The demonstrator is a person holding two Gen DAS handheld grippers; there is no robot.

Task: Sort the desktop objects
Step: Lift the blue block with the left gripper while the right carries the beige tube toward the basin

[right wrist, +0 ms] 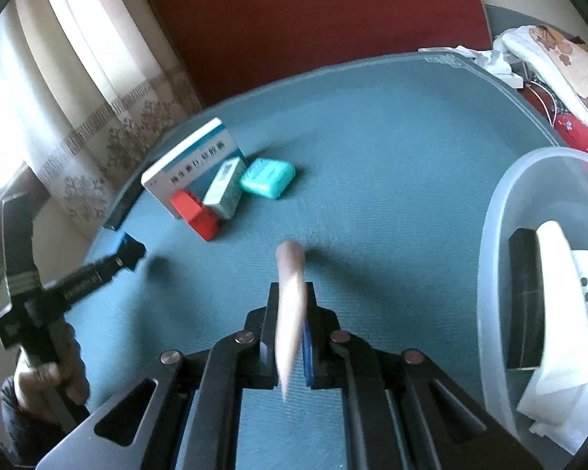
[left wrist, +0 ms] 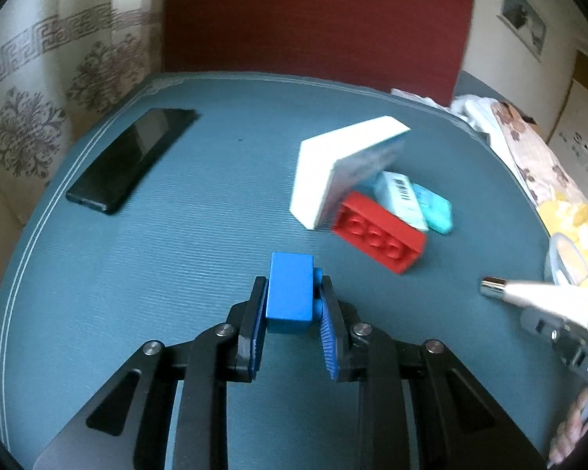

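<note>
- Carrying two picks at once over the teal mat (left wrist: pixel 176 235); the clear plastic bin (right wrist: pixel 501 235) at the right edge is looking like the drop point, already holding a white remote (right wrist: pixel 568 274) and a dark flat item beside it.
- Leaving the white medicine box (left wrist: pixel 325 168) propped on the red brick (left wrist: pixel 380 231); taking either first is risking a topple onto the small barcode carton (left wrist: pixel 401 196) and teal case (left wrist: pixel 435 207) just beside them.
- Noting the black phone (left wrist: pixel 129 160) lying well apart at the far left, untouched.
- Left gripper (left wrist: pixel 290 305) is clamping the blue brick (left wrist: pixel 290 290) by its side faces, studs turned toward the right pad; brick is sitting high at the fingertips, so keeping the wrist steady in transit is advisable.
- Right gripper (right wrist: pixel 292 313) is pinched nearly closed on a slim white pen-like tool (right wrist: pixel 290 305), metal tip (left wrist: pixel 494 288) projecting forward; it is blurring in the right wrist view.
- Judging it best to empty the right one first, lowering the tool inside the bin wall before letting go.
</note>
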